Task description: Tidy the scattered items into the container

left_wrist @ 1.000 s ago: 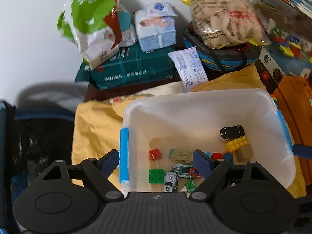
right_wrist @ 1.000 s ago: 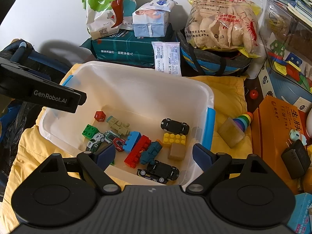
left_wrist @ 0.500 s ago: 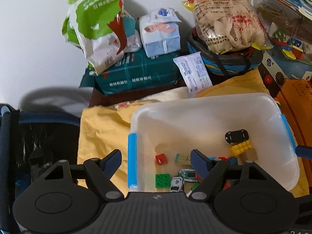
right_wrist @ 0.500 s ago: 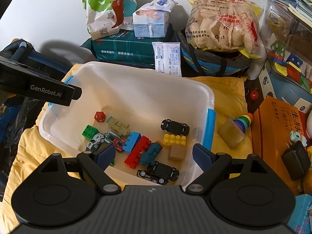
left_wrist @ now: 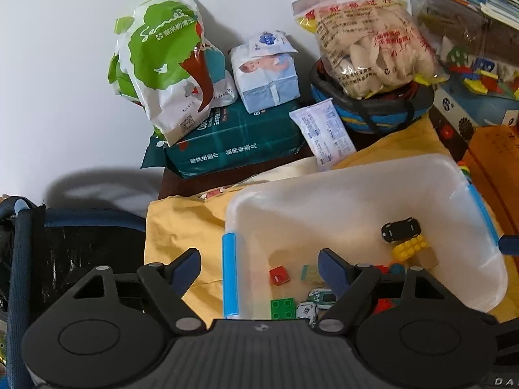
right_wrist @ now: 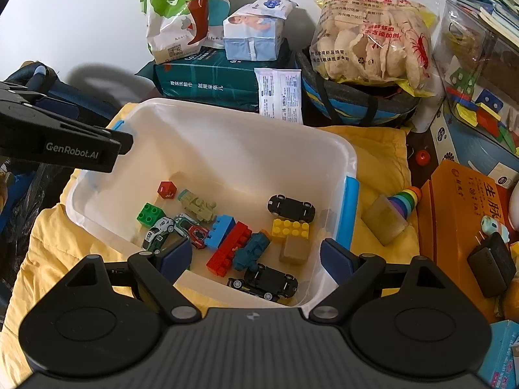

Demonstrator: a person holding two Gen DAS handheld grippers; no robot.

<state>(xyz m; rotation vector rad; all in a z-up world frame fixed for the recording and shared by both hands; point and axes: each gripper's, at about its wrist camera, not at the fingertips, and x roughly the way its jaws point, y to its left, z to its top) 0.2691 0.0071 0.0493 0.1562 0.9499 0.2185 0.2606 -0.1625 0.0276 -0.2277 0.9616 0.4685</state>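
Observation:
A translucent white bin (right_wrist: 324,142) with blue handles sits on a yellow cloth (right_wrist: 382,162). It holds several toy cars and bricks, among them a black car (right_wrist: 291,207), a yellow brick (right_wrist: 290,228) and a red brick (right_wrist: 228,249). My right gripper (right_wrist: 254,254) is open and empty above the bin's near edge. My left gripper (left_wrist: 259,267) is open and empty over the bin's (left_wrist: 356,175) left blue handle (left_wrist: 230,275); its body shows in the right wrist view (right_wrist: 61,144). A tan block (right_wrist: 384,218) and a rainbow stacking cone (right_wrist: 405,199) lie on the cloth right of the bin.
Behind the bin stand a green pack (right_wrist: 220,81), a tissue pack (right_wrist: 253,37), a green-white bag (right_wrist: 185,9) and a bag of crackers (right_wrist: 369,39) in a basket. An orange box (right_wrist: 464,214) and a black charger (right_wrist: 493,262) lie at right. A dark bag (left_wrist: 65,253) is at left.
My left gripper has drawn back and to the left, so the bin sits further right and lower in its view. My right gripper has hardly moved.

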